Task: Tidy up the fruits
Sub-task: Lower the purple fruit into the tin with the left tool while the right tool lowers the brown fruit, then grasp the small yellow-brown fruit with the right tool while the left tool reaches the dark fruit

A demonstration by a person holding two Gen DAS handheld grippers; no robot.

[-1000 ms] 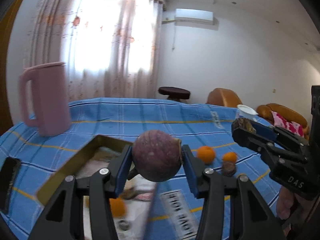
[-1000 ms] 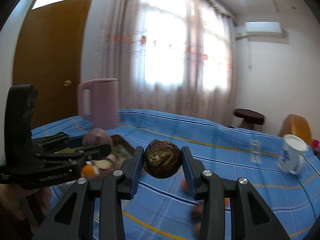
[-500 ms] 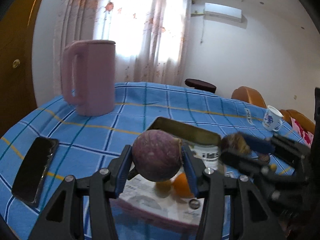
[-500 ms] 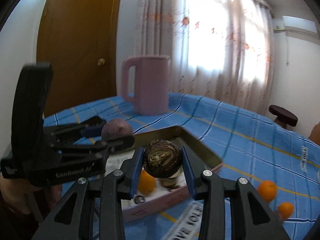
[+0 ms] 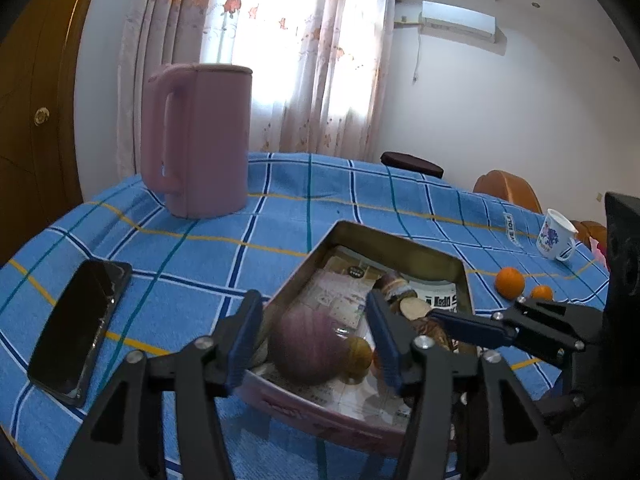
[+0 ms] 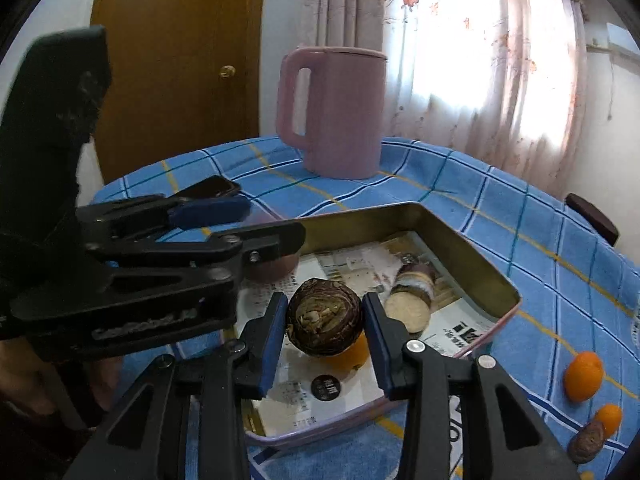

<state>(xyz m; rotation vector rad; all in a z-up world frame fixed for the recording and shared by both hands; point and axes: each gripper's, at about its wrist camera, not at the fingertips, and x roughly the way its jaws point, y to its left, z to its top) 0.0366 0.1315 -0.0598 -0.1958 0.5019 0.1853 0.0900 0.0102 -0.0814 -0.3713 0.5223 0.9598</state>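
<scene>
Both claws over the tin tray, jaws opening. Left claw: purple fruit blurred between wide-parted pads, apparently dropping free. Right claw: dark brown fruit between its pads, contact not resolvable. Advise opening fully, then lifting straight up, avoiding the fruit beneath.

Left hand-held gripper is showing black plastic arms with cut-out triangular holes, silver screws at the joints, blue pads lining the fingers. Right hand-held gripper is looking the same: black frame, silver screws, blue pads. Raised lettering is running along the left one's side, too blurred to read.
</scene>
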